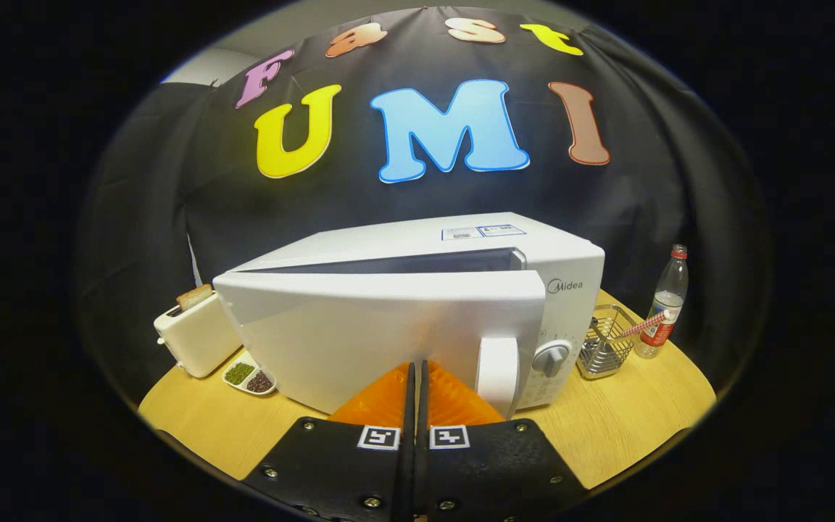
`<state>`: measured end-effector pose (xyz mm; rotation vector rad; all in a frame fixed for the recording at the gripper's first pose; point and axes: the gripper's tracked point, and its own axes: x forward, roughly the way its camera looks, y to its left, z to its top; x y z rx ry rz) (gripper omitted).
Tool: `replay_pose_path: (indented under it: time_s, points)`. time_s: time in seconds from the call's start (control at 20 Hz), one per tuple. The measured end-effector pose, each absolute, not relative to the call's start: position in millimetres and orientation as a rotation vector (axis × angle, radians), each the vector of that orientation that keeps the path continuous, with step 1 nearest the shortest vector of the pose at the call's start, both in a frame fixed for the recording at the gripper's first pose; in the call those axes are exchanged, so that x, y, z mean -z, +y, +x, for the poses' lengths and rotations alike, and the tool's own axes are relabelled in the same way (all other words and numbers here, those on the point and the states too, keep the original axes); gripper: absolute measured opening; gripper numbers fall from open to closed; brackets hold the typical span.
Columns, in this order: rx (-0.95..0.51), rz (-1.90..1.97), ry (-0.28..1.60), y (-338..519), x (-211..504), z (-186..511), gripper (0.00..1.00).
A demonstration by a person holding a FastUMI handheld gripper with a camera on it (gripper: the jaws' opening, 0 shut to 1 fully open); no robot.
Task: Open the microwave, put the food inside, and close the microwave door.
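Note:
A white microwave (417, 304) stands on the wooden table (628, 420). Its door (381, 333) is slightly ajar, with a dark gap along the top edge and the handle (497, 373) at its right side. My gripper (416, 366) is shut, its orange fingers (454, 399) pressed together with nothing between them. The fingertips sit right at the lower front of the door, just left of the handle. I cannot see inside the microwave from here.
A white toaster (196, 337) with a slice of bread stands left of the microwave, with a small dish (249, 377) of green and dark grains beside it. Right of the microwave are a wire basket (606, 341) and a plastic bottle (667, 301).

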<state>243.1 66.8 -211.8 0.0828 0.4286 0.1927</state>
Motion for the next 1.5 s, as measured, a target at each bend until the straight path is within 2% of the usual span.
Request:
replay_pose_path:
  time_s: [0.6, 0.65, 0.85, 1.5]
  points:
    - [-0.147, 0.053, 0.417, 61.6, 220.8, 277.7, 0.01]
    - [-0.144, 0.032, 0.4, 63.6, 221.9, 281.6, 0.05]
    - [-0.136, 0.029, 0.389, 66.2, 212.4, 276.4, 0.05]
    - [-0.078, 0.0, 0.236, 50.8, 120.7, 176.2, 0.05]
